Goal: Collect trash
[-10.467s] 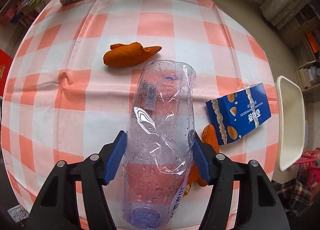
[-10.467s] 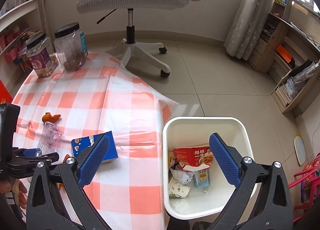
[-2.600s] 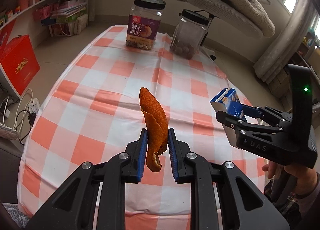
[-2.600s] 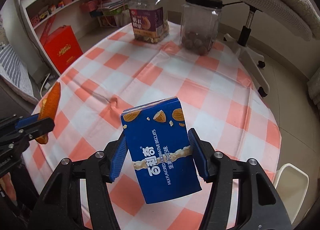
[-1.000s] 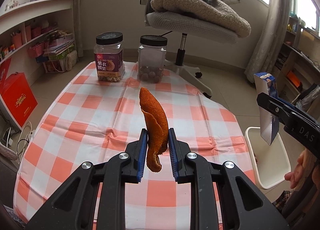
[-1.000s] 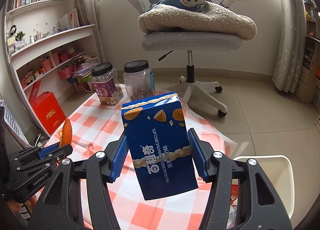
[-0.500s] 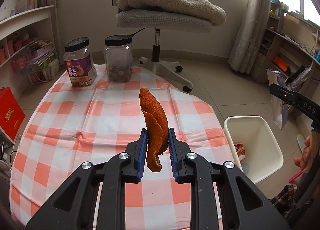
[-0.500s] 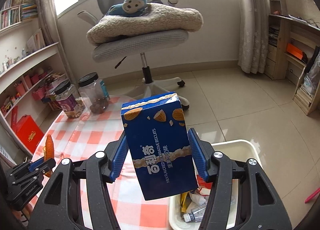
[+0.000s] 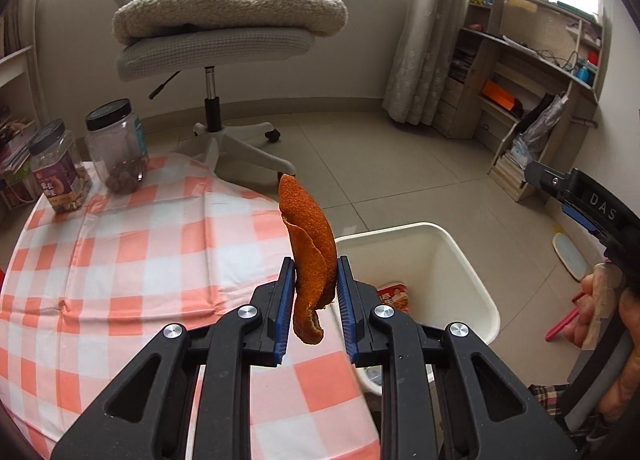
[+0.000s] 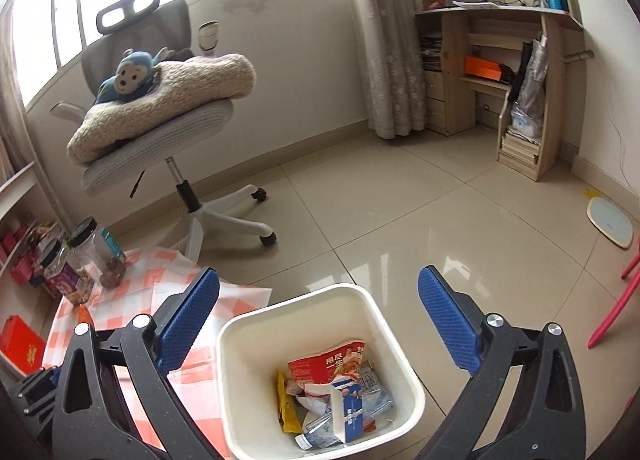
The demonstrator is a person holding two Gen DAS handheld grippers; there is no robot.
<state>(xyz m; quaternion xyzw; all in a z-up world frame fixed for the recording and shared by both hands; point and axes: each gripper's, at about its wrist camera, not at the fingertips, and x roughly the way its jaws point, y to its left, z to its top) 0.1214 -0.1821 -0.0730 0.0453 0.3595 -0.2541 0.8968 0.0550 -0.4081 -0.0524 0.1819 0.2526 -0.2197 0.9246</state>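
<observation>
My left gripper [image 9: 313,302] is shut on an orange peel [image 9: 309,250] and holds it upright above the table's right edge, just left of the white trash bin [image 9: 472,268]. My right gripper [image 10: 319,318] is open and empty, right above the bin [image 10: 404,364]. The blue biscuit box [image 10: 346,410] lies inside the bin among other trash, with a red packet [image 10: 328,364] and a plastic bottle. The right gripper also shows at the right edge of the left wrist view [image 9: 576,200]. The peel shows small in the right wrist view [image 10: 83,314].
A table with an orange-and-white checked cloth [image 9: 120,260] carries two jars [image 9: 116,146] at its far left. An office chair [image 9: 212,44] with a blanket and toy monkey stands behind. Shelves [image 9: 540,108] line the right wall. A tiled floor surrounds the bin.
My right gripper opened and let go of the blue biscuit box, which now lies in the bin. My left gripper has moved right towards the bin, still holding the peel.
</observation>
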